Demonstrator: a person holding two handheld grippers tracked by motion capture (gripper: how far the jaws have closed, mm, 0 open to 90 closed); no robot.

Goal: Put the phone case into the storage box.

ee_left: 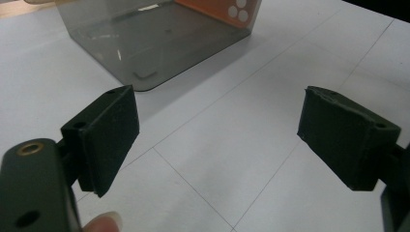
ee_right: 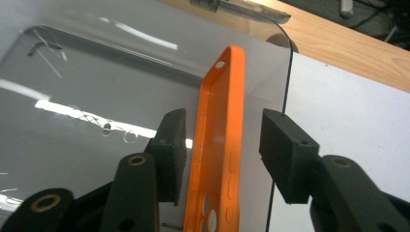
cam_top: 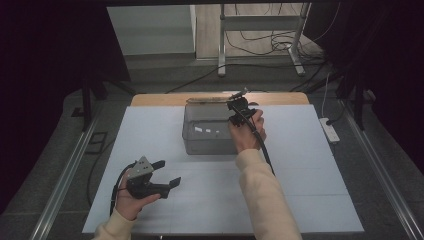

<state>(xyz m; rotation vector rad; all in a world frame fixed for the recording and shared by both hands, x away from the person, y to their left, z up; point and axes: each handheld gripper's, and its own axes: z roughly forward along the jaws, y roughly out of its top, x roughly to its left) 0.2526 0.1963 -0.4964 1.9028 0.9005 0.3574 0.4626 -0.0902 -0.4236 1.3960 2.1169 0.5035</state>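
table: white sheet (cam_top: 300,165) over a wooden top, the wood showing bare at the far edge.
bin: clear smoky plastic box (cam_top: 207,131), open top, mid-table toward the far side, with a hinged lid (cam_top: 212,99) laid back behind it.
phone case: orange (ee_right: 220,145), standing on edge inside the bin against its right wall; long axis runs straight away from my right jaws; camera cut-outs at the near end.
right gripper (ee_right: 225,150): over the bin's right rim, jaws spread and straddling the case; left pad just beside it, right pad apart, nothing clamped.
left gripper (ee_left: 217,140): jaws wide, holding nothing, low over the near-left table, well apart from the bin.
key relation: case lies between my right pads, lengthwise to them; right hand far nearer. My read: next is squeezing across the thin walls.
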